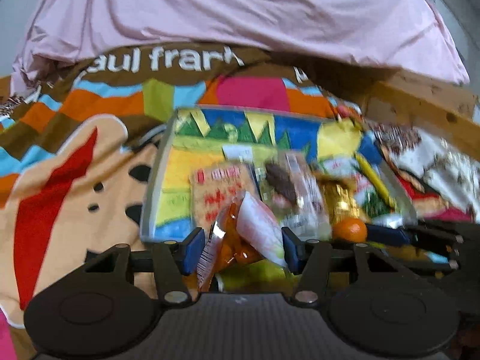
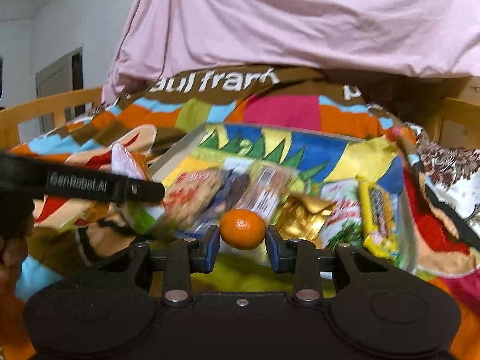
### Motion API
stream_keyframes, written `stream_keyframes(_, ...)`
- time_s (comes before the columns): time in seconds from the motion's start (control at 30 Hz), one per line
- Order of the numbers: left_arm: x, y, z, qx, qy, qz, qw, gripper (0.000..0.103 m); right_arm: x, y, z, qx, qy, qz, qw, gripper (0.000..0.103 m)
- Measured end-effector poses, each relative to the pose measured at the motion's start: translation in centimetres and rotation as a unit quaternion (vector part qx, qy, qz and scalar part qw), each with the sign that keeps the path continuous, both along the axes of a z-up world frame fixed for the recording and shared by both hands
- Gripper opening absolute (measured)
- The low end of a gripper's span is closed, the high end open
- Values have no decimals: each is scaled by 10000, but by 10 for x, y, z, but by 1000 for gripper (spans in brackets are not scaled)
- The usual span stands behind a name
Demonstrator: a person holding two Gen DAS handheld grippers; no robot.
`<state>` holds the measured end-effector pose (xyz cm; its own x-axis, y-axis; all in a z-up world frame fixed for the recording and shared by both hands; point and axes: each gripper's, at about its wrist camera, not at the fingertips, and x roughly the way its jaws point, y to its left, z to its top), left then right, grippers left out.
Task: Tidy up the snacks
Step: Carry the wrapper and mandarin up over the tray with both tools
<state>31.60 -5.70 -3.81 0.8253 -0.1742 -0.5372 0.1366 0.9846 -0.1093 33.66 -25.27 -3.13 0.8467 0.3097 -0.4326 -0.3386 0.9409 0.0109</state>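
Nearest the right wrist camera, the right gripper (image 2: 242, 241) pinches a small orange (image 2: 243, 228) between its blue pads, the fruit held just above the near edge of a shallow tray (image 2: 175, 157) with a bright printed bottom. Nearest the left wrist camera, the left gripper (image 1: 238, 247) is closed on an orange-and-white snack packet (image 1: 240, 234), its crimped end hanging down between the fingers. Both views show the tray lying on a colourful bedspread (image 1: 75, 162) lettered in white, with a pink sheet (image 1: 240, 9) bunched at the far side. Blurred snacks fill the tray: a red-printed packet (image 1: 220, 192) on the left and a gold wrapper (image 1: 342, 198) further right. Only the right view makes out a yellow bar (image 2: 379, 219) at the tray's right side, a wooden bed rail (image 2: 45, 105) and a grey door (image 2: 60, 72) far left, and the left tool's black arm (image 2: 90, 184) crossing in from the left. Only the left view shows the orange (image 1: 350, 229) from the side, just right of the held packet, with the other tool's fingers (image 1: 390, 234) reaching in from the right.
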Motion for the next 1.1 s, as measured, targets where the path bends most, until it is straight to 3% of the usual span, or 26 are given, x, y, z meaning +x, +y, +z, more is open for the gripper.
stream_keyframes(0.17,30,-3,24,-193,-168,265,9993,59,20,-15,12,22,-387,-362,9986,35)
stream_keyframes(0.4,92,-23,40,-85,-299,489,9983,59,69,-43,14,351,-803,-940,9917,35)
stream_keyframes(0.73,160,-63,24,343,56,465,9983,59,102,-58,-11,461,-532,-1115,9913,36)
stream_keyframes(0.87,169,-75,16,537,147,398,9977,59,105,-52,-14,353,-477,-1028,9929,36)
stream_keyframes(1.1,171,-80,8,511,93,384,9979,59,110,-53,-19,387,-298,-1050,9933,36)
